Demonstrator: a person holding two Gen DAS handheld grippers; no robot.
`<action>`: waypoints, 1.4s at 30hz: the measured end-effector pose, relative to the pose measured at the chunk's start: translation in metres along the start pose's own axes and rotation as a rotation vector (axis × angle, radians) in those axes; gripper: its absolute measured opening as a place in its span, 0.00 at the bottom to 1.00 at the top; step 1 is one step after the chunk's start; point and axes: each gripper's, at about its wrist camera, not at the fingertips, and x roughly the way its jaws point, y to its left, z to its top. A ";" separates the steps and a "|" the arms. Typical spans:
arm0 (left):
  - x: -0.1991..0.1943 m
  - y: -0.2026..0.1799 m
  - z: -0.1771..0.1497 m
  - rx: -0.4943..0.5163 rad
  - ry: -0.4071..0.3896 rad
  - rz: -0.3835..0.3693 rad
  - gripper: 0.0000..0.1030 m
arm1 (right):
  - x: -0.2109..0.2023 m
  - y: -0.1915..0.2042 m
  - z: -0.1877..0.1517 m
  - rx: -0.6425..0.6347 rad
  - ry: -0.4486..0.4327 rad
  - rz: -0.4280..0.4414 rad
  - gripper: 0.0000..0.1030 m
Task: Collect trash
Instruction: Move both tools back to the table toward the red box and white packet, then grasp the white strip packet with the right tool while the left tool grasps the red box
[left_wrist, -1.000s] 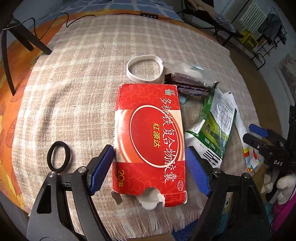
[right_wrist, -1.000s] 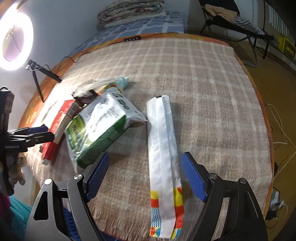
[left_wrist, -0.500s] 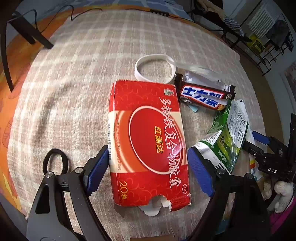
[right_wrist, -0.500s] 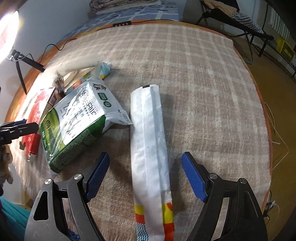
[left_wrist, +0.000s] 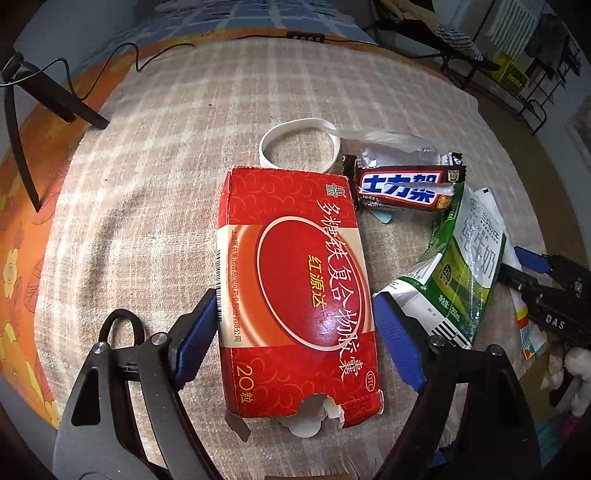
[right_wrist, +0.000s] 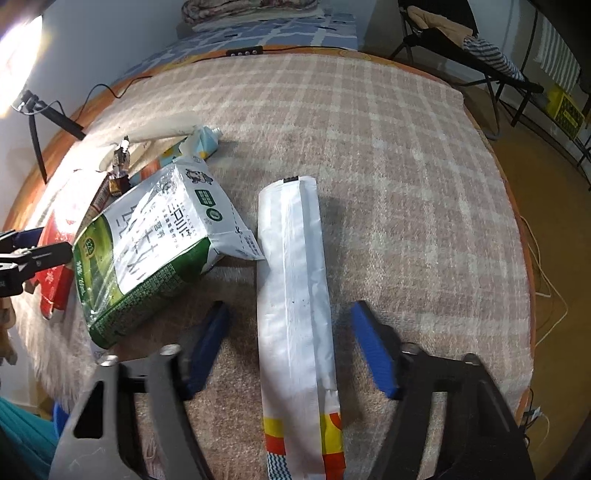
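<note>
A flat red medicine box (left_wrist: 295, 288) lies on the plaid cloth; my left gripper (left_wrist: 295, 339) is open with its blue pads on either side of the box, apart from it. Beside it lie a Snickers wrapper (left_wrist: 402, 188) and a green-and-white milk pouch (left_wrist: 461, 269), which also shows in the right wrist view (right_wrist: 155, 251). A long white wrapper (right_wrist: 295, 302) with coloured end lies between the open pads of my right gripper (right_wrist: 291, 343), untouched.
A white band (left_wrist: 299, 142), clear plastic wrap (left_wrist: 395, 144) and a black hair tie (left_wrist: 122, 328) lie on the cloth. A small blue-white carton (right_wrist: 203, 142) lies further back. A tripod leg (left_wrist: 55, 96) stands at the left. The table's front edge is near both grippers.
Both grippers have shifted slightly over their items, the right one drawing closer around the white wrapper. Both stay open. The trash has not moved.
</note>
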 end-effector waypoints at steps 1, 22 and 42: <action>-0.002 -0.002 -0.004 0.002 -0.003 -0.001 0.82 | -0.002 -0.003 -0.001 0.001 -0.002 0.005 0.43; -0.048 0.037 -0.010 -0.068 -0.046 -0.077 0.54 | -0.031 -0.014 0.000 0.060 -0.071 0.089 0.16; 0.001 -0.010 0.008 -0.010 0.045 0.064 0.89 | -0.032 -0.011 0.000 0.050 -0.072 0.082 0.16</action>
